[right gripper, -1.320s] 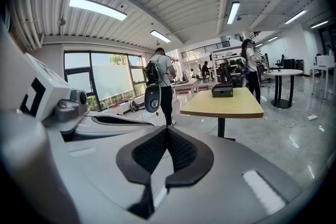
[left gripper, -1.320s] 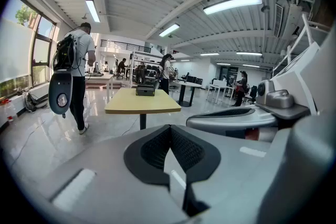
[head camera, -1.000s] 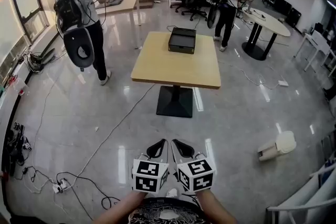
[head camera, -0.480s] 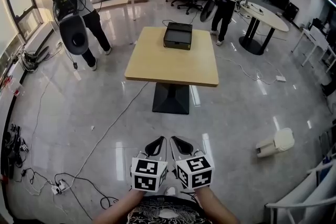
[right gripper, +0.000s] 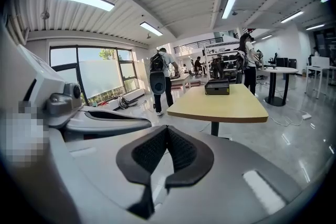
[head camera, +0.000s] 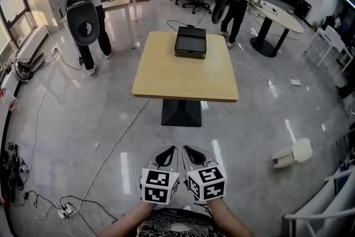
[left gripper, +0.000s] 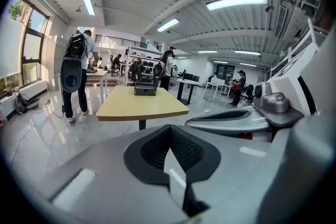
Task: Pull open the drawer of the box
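Left claw and right claw closed on nothing, well apart from the box.
The claws hang side by side above the shiny floor, jaws pressed together. The black box sits at the far end of the wooden desk.

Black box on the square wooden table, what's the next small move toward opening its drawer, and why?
Probably step forward to the square wooden table. The black box sits near its far edge, and the left gripper and right gripper, both shut and empty, are well short of it.
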Available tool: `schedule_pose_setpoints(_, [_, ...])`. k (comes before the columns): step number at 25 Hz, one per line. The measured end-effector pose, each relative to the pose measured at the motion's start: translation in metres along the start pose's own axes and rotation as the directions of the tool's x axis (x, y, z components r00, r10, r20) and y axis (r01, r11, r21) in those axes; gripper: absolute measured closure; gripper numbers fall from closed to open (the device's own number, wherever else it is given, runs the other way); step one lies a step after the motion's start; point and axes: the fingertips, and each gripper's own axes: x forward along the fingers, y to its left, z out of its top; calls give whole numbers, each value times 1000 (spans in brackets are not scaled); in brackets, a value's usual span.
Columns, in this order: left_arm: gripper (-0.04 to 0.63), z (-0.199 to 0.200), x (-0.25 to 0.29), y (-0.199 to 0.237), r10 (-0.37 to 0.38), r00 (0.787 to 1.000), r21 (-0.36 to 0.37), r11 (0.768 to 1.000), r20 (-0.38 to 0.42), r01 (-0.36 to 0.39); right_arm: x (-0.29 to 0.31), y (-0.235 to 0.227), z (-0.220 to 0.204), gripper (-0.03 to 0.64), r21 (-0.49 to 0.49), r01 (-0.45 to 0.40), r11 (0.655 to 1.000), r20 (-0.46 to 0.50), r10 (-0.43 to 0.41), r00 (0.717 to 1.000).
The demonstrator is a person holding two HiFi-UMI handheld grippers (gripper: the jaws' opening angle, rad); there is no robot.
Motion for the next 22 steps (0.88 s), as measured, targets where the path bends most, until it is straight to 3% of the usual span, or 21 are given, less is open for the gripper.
schedule_pose_setpoints(22, [580,8,22,-20,-140,990,20,990,6,140,-6,-29,3,612,14,139,990,1,-139,990])
